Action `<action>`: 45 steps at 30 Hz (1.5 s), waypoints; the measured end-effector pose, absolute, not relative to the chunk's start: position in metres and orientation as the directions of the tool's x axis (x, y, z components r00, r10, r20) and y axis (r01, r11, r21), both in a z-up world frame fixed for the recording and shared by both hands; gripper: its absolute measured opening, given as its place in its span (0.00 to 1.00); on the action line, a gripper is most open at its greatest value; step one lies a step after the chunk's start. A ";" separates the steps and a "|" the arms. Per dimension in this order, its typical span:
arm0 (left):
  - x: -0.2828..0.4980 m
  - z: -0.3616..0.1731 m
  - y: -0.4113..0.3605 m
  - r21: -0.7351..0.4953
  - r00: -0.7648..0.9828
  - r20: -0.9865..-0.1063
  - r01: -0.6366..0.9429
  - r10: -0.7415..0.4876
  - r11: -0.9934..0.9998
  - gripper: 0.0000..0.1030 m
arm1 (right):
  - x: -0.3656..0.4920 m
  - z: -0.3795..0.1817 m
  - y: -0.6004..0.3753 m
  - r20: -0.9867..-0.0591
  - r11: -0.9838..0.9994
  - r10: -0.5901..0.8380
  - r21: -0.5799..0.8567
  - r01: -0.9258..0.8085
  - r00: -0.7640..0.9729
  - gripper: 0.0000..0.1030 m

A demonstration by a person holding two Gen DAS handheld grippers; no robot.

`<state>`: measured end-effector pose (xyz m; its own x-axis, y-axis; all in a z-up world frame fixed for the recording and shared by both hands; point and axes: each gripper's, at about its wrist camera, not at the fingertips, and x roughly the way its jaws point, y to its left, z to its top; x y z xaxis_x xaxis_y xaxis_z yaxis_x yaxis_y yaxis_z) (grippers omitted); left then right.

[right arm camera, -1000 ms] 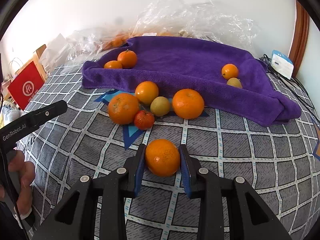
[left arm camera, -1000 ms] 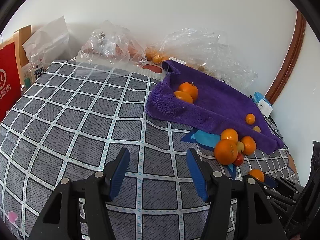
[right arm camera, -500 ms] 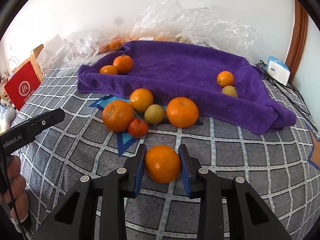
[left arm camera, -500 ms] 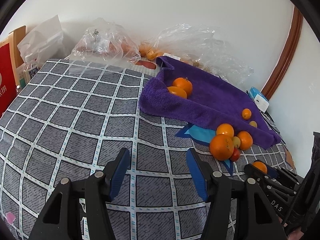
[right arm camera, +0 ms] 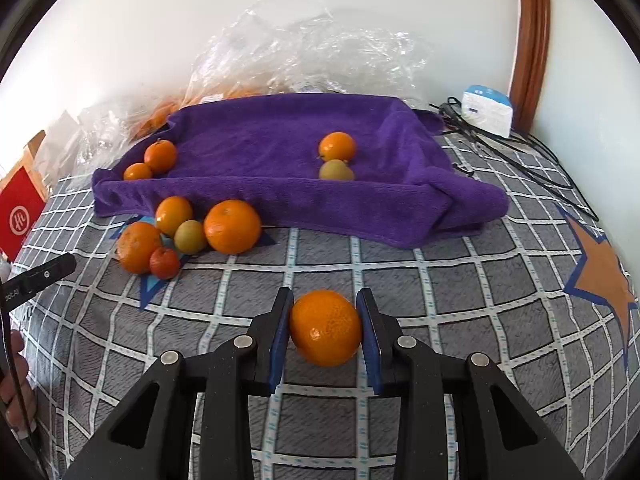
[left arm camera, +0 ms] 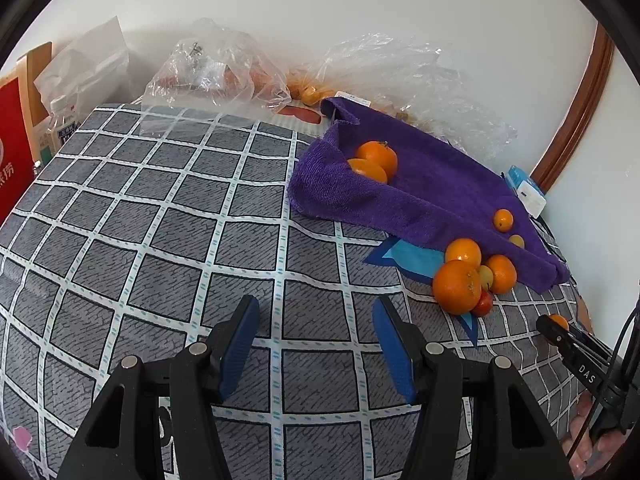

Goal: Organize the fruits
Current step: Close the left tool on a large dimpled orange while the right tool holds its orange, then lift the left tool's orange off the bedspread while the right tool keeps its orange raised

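My right gripper is shut on an orange, held just above the checked cloth in front of the purple towel. On the towel lie two oranges at its left end, and an orange with a yellow-green fruit toward the right. Several fruits cluster on the cloth before the towel's left front edge. My left gripper stands open over bare checked cloth, well left of that cluster. The right gripper's tip with its orange shows at the left wrist view's right edge.
Clear plastic bags holding more fruit lie along the wall behind the towel. A white and blue box with black cables sits at the back right. A red carton and a bottle stand at the far left.
My right gripper has carried the orange to the right, away from the fruit cluster, which now sits farther left in its view. The left gripper stayed open and barely moved.
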<state>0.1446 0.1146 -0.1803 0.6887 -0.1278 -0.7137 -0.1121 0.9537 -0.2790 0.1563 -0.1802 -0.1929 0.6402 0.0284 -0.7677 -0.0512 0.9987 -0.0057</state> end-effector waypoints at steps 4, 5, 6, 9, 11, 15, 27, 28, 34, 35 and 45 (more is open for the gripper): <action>0.141 -0.174 0.108 -0.324 0.676 -0.709 -0.058 -0.202 0.944 0.53 | 0.154 -0.192 -0.188 -0.754 0.999 0.022 -0.006 -0.041 0.656 0.31; 0.140 -0.169 0.103 -0.339 0.681 -0.697 -0.038 -0.224 0.940 0.53 | 0.154 -0.193 -0.189 -0.752 0.999 0.026 -0.005 -0.044 0.658 0.31; 0.138 -0.166 0.097 -0.342 0.687 -0.688 -0.024 -0.233 0.939 0.53 | 0.154 -0.194 -0.190 -0.751 0.999 0.027 -0.004 -0.047 0.660 0.31; 0.145 -0.158 0.072 -0.334 0.681 -0.682 0.038 -0.269 0.942 0.53 | 0.156 -0.196 -0.194 -0.755 0.998 0.052 0.023 -0.053 0.654 0.31; 0.152 -0.157 0.058 -0.336 0.669 -0.686 0.058 -0.286 0.940 0.53 | 0.155 -0.196 -0.195 -0.752 0.998 0.064 0.038 -0.054 0.656 0.31; 0.169 -0.160 0.035 -0.320 0.655 -0.698 0.076 -0.290 0.944 0.53 | 0.155 -0.197 -0.199 -0.757 0.996 0.090 0.069 -0.058 0.648 0.32; 0.195 -0.179 0.022 -0.370 0.615 -0.725 0.033 -0.310 0.929 0.38 | 0.157 -0.200 -0.197 -0.763 0.995 0.104 0.075 -0.072 0.639 0.32; 0.195 -0.179 0.023 -0.379 0.612 -0.724 0.030 -0.317 0.925 0.38 | 0.157 -0.200 -0.197 -0.763 0.995 0.104 0.076 -0.072 0.638 0.32; 0.180 -0.159 0.050 -0.369 0.641 -0.712 0.004 -0.285 0.930 0.37 | 0.157 -0.201 -0.197 -0.767 0.995 0.103 0.074 -0.071 0.634 0.32; 0.176 -0.155 0.055 -0.343 0.648 -0.717 -0.005 -0.258 0.939 0.37 | 0.157 -0.201 -0.197 -0.768 0.995 0.102 0.075 -0.070 0.633 0.32; 0.160 -0.172 0.077 -0.236 0.656 -0.742 -0.063 -0.138 0.970 0.38 | 0.159 -0.203 -0.197 -0.776 0.995 0.100 0.070 -0.072 0.623 0.32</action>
<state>0.1596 0.0772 -0.1715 0.6557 -0.1379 -0.7423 -0.0635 0.9696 -0.2363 0.1594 -0.1970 -0.2029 0.6226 0.1002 -0.7761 -0.0722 0.9949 0.0705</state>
